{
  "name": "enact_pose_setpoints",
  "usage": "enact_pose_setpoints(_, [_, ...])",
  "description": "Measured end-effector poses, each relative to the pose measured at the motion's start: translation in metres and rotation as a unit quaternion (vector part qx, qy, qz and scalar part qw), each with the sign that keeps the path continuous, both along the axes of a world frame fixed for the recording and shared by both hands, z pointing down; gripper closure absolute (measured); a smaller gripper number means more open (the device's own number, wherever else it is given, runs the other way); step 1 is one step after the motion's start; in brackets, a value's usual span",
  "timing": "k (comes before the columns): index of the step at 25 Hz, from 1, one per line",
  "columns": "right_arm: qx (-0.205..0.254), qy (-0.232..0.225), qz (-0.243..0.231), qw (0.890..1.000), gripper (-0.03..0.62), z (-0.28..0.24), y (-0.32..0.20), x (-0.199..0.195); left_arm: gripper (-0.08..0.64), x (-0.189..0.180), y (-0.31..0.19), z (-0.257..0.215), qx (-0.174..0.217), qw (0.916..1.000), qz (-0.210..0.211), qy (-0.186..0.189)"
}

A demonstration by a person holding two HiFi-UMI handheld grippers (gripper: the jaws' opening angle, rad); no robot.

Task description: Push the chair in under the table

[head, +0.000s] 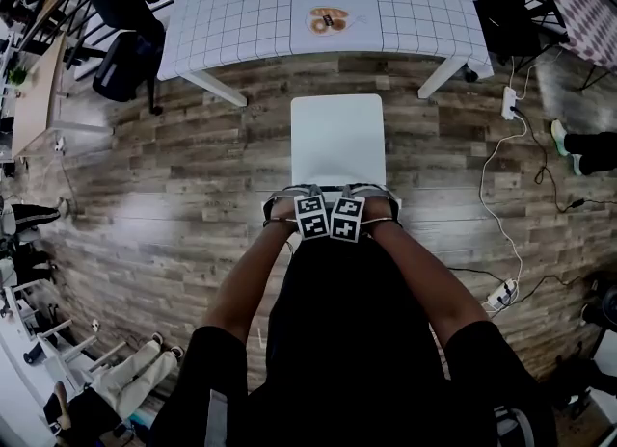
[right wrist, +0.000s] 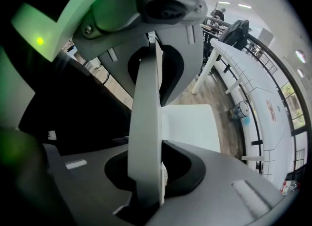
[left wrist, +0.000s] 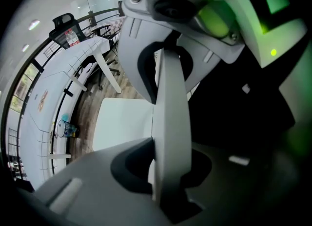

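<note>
Chair, white, sits in the middle of the head view with its seat pointing toward the top of the frame. It faces the table, whose gridded white cloth fills the upper part of the frame. The seat's front edge stops short of the table edge, with a strip of wooden floor between them, so the chair looks not yet pushed in.

The left gripper and right gripper sit side by side at the seat's lower edge, their marker cubes almost touching. Each gripper view shows a pale slab running edge-on between the jaws. I take it for the backrest, with the seat spreading out beyond it. Both pairs of jaws are partly closed and seem clamped on that slab, with nothing else in them.

The backrest's top edge runs left to right across the frame, while the table lies straight up the frame from the grippers. The push therefore goes square to that edge. Both hands grip near the middle of the backrest, and neither is nearer the table.

The seat lines up roughly midway between the left table leg and the right table leg, with room on either side. An even push from both hands should carry it straight in. An uneven one would probably swing the chair toward one leg.
</note>
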State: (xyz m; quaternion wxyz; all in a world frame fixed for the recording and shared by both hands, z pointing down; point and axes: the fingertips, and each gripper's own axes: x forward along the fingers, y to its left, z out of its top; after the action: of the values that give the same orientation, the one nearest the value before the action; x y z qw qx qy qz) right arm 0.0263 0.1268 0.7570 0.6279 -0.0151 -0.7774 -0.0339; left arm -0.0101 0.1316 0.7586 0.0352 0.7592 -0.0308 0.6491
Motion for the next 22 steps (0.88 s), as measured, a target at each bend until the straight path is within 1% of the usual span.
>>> enact_pose_setpoints(4, [-0.005,0.005,0.006,1.000,0.515,-0.012,0.028,-0.007,0.479,-0.007,0.027,-0.011,0.007,0.9998,0.018,0.003])
enact_pose_setpoints(6, [-0.012,0.005,0.005,1.000,0.515,-0.019,0.022,-0.010,0.479,-0.010,0.021,-0.019,0.001,0.9998,0.019,0.005])
enact_pose_setpoints(11, [-0.030,0.004,0.001,1.000,0.515,-0.037,-0.035,-0.010,0.480,-0.008,-0.035,-0.039,-0.011,0.9997,0.020,0.006])
enact_pose_setpoints(22, [-0.038,0.013,-0.001,0.999,0.515,-0.036,-0.138,-0.017,0.479,-0.015,-0.138,-0.037,-0.018,0.9995,0.010,0.023])
